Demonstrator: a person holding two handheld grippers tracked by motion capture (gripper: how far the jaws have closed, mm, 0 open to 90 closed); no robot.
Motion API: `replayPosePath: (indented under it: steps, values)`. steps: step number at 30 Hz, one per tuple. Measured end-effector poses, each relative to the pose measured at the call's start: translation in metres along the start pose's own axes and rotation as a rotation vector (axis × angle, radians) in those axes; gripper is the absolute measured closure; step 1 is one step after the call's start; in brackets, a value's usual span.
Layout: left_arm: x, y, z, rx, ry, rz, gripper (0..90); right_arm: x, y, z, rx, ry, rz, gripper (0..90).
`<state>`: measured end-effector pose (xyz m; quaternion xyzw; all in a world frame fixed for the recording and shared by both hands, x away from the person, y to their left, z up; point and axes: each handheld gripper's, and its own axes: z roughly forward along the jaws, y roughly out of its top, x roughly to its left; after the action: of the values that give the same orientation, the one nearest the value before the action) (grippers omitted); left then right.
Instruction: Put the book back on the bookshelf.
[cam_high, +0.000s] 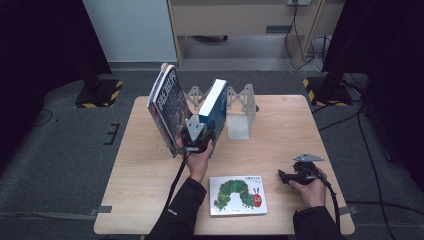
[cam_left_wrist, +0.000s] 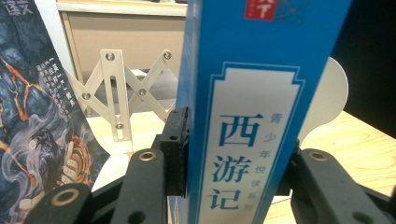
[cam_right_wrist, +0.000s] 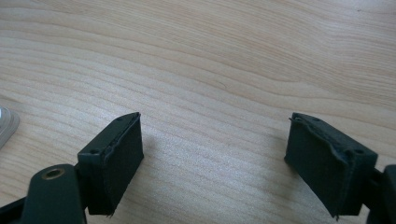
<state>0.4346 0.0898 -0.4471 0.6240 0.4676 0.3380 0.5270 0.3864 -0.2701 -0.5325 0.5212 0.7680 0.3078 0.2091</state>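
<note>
Left tongs (cam_left_wrist: 233, 168) clamp the upright blue book (cam_left_wrist: 254, 116) by its spine; right tongs (cam_right_wrist: 215, 163) gape empty over the desk (cam_right_wrist: 210, 56).

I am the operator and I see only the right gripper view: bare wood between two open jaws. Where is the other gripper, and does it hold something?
Observer: The left gripper is at the folding book rack at the far side of the table. Its jaws are shut on the spine of a blue book.
Operator: Does this book stand straight?
Observer: No, in the high view it leans left, toward a dark-covered book that also leans.
Operator: Is any book near my right gripper?
Observer: Yes. A caterpillar picture book lies flat at the near edge, left of the right gripper and apart from it.
</note>
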Motion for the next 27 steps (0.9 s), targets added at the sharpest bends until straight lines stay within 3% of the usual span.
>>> replayPosePath:
  steps: [7, 17, 21, 27]
  values:
    - [-0.006, 0.002, 0.007, 0.009, 0.027, 0.005, 59.8, 0.000, 0.000, 0.000, -0.001, 0.002, -0.001, 18.8]
    - [-0.009, 0.010, 0.027, 0.026, 0.051, -0.025, 59.9, 0.000, 0.000, 0.001, -0.002, 0.004, -0.003, 18.9]
    - [-0.005, 0.013, 0.033, 0.033, 0.037, -0.036, 60.0, 0.000, 0.001, 0.001, -0.002, 0.006, -0.004, 18.9]
    - [-0.003, 0.008, 0.030, 0.023, -0.014, -0.011, 56.2, 0.000, 0.001, 0.001, -0.002, 0.005, -0.005, 19.1]
